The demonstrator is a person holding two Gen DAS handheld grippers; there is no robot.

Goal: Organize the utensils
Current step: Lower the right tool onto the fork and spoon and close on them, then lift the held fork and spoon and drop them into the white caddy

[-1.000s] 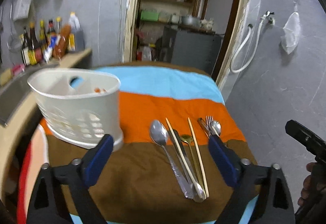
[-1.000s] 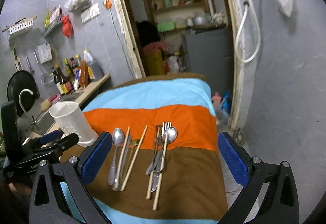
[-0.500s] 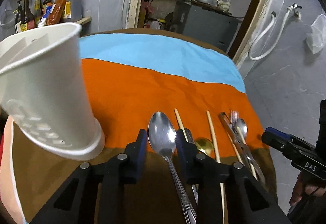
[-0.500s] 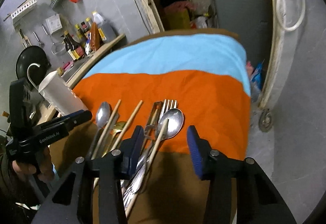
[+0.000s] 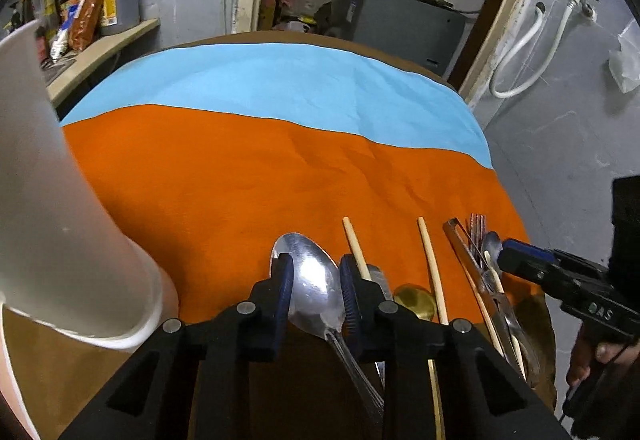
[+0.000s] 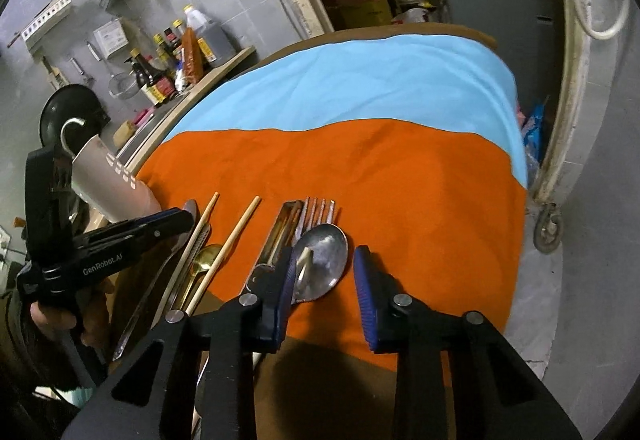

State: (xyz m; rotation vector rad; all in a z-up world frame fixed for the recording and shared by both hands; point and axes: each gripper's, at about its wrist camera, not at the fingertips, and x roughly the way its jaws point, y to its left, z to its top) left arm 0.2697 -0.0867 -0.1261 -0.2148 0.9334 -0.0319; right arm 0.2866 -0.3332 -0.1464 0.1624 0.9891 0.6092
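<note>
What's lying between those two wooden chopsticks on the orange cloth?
In the left wrist view, a gold spoon and a steel handle lie between the left chopstick and right chopstick.

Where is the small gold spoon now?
In the left wrist view, the gold spoon lies low, right of centre, between two wooden chopsticks.

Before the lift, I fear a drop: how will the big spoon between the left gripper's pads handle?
The spoon looks like polished metal, so it is probably stiff yet slippery. The left gripper has its jaws closing across the rounded bowl, so the spoon may pivot, handle drooping. Its handle is thin, so it is likely light.
</note>
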